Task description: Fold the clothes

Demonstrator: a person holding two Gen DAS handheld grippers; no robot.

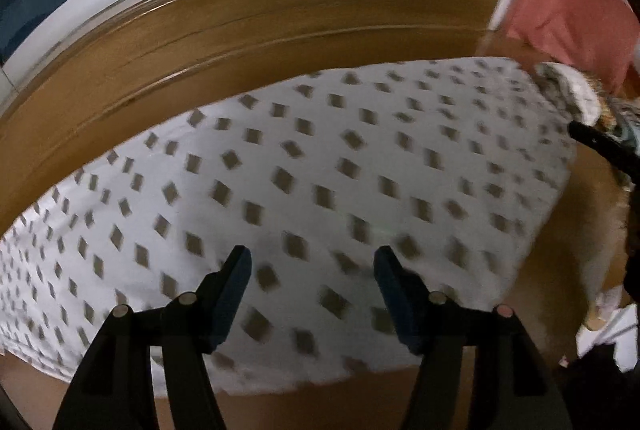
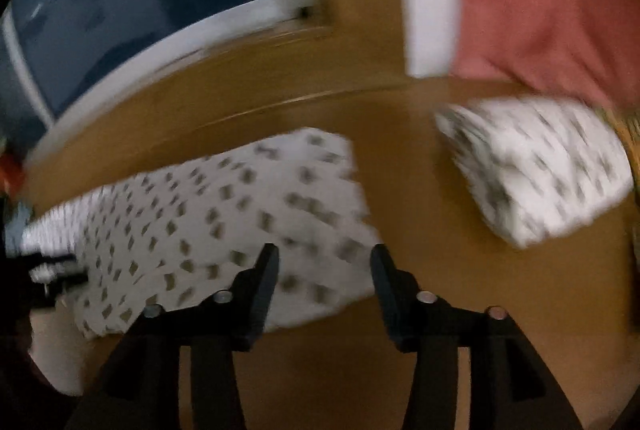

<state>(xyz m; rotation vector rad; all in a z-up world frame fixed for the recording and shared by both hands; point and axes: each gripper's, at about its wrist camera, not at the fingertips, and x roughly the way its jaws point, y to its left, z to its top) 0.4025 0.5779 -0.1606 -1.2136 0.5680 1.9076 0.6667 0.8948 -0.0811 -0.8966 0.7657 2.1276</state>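
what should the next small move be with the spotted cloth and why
Probably bring the right gripper down to the cloth's near right corner and pinch it. Both sets of jaws stand open and empty, the left gripper hovers over the cloth, which lies flat on the table, and a folded piece sits apart.

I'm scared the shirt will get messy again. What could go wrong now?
1. The spotted white garment lies flat with its near edge by the wooden table's front edge, so a tug might slide it off.
2. Both the left gripper and the right gripper are open and empty; a careless grab could bunch the cloth.
3. The folded spotted bundle sits close by and could get bumped.
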